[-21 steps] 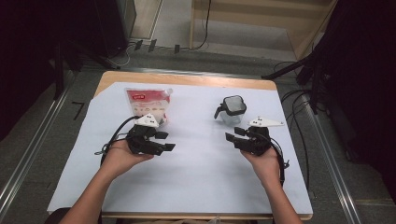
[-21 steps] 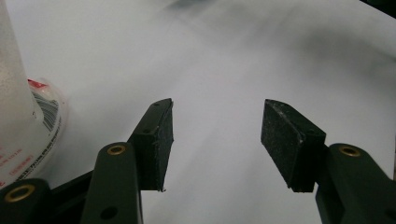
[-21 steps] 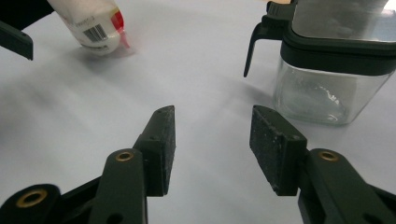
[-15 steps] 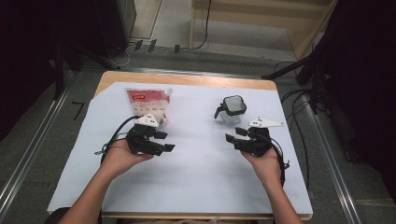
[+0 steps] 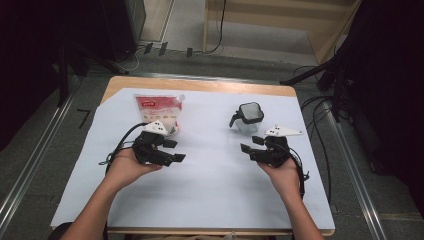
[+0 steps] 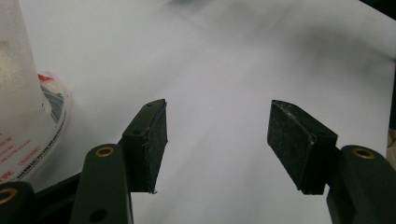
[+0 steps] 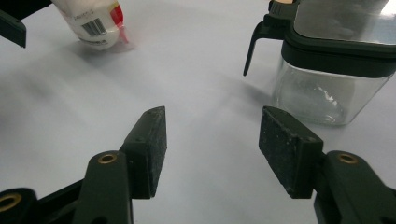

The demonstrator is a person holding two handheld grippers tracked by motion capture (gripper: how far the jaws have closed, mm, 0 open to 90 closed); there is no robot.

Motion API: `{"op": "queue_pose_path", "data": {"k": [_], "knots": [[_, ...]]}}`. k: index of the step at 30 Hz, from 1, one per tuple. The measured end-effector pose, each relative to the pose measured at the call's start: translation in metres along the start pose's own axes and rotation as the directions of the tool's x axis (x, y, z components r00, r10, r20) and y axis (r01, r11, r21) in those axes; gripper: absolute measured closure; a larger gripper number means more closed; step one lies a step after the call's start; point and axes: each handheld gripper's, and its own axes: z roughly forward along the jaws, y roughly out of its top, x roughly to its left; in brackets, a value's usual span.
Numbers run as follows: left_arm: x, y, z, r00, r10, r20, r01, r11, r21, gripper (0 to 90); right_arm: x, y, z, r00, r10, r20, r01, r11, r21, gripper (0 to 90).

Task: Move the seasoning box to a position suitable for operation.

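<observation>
High view. One soft white plastic pouch with a red label [image 5: 156,111] is recorded lying flat on the white-covered table [image 5: 210,190], far left, just beyond the left gripper [image 5: 170,151]. One square clear glass jar with a black hinged lid and black handle [image 5: 247,118] stands upright, far right, just beyond the right gripper [image 5: 251,144]. Two grippers are counted, one per hand; both are released, nothing between the jaws.

Left gripper view. The jaws stand apart over bare sheet. The pouch [image 6: 28,116] is seen at the left edge, beside and not touched. It is judged light, limp and slippery; a hold across its upper seam or a corner is advised, as the filled body would sag.

Right gripper view. The jaws are parted and empty. The jar [image 7: 327,60] is near, ahead to the right; the pouch [image 7: 93,21] lies well apart, upper left. The jar is judged rigid, heavier, breakable and smooth-walled; the handle or opposite flat walls below the lid are the suggested holds.
</observation>
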Motion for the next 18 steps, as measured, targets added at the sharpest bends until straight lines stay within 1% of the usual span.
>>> {"op": "queue_pose_path", "data": {"k": [2, 3, 4, 7, 11, 12, 13, 14, 15, 18], "knots": [[-0.0006, 0.0005, -0.0006, 1.0000, -0.004, 0.004, 0.004, 0.9999, -0.011, 38.8, -0.0007, 0.0005, 0.0008, 1.0000, -0.002, 0.003, 0.002, 1.000, -0.001, 41.8], [-0.0005, 0.0013, -0.0017, 1.0000, 0.005, 0.000, -0.005, 1.0000, -0.001, 38.6, -0.0009, 0.0007, 0.0010, 1.0000, -0.005, 0.006, 0.005, 1.000, 0.003, 41.7], [-0.0009, 0.0015, -0.0017, 1.0000, 0.008, 0.002, -0.008, 1.0000, -0.005, 38.4, -0.0011, 0.0007, 0.0016, 1.0000, -0.006, 0.007, 0.006, 1.000, 0.004, 41.6], [-0.0026, 0.0021, -0.0014, 0.9999, 0.010, -0.007, -0.010, 0.9999, 0.004, 38.1, -0.0021, 0.0011, 0.0025, 0.9999, -0.011, 0.008, 0.011, 1.000, 0.008, 41.1], [-0.0033, 0.0022, -0.0001, 0.9999, 0.013, 0.002, -0.013, 0.9999, 0.004, 37.7, -0.0034, 0.0013, 0.0039, 0.9999, -0.008, 0.013, 0.008, 1.000, 0.008, 40.6], [-0.0039, 0.0026, -0.0009, 0.9998, 0.017, -0.007, -0.017, 0.9998, 0.010, 37.6, -0.0044, 0.0014, 0.0045, 0.9999, -0.011, 0.013, 0.011, 1.000, 0.007, 40.6], [-0.0039, 0.0026, -0.0009, 0.9998, 0.017, -0.007, -0.017, 0.9998, 0.010, 37.6, -0.0044, 0.0014, 0.0045, 0.9999, -0.011, 0.013, 0.011, 1.000, 0.007, 40.6], [-0.0046, 0.0026, -0.0016, 0.9998, 0.021, -0.002, -0.021, 0.9998, -0.004, 37.6, -0.0059, 0.0018, 0.0049, 0.9999, -0.005, 0.012, 0.005, 1.000, 0.008, 41.0], [-0.0054, 0.0031, -0.0027, 0.9997, 0.024, -0.008, -0.024, 0.9997, -0.007, 37.6, -0.0068, 0.0022, 0.0049, 0.9999, -0.003, 0.014, 0.003, 1.000, 0.009, 41.1], [-0.0072, 0.0040, -0.0052, 0.9995, 0.032, -0.006, -0.033, 0.9993, -0.020, 37.6, -0.0102, 0.0033, 0.0057, 0.9997, -0.001, 0.023, 0.000, 1.000, 0.011, 40.8]]}}
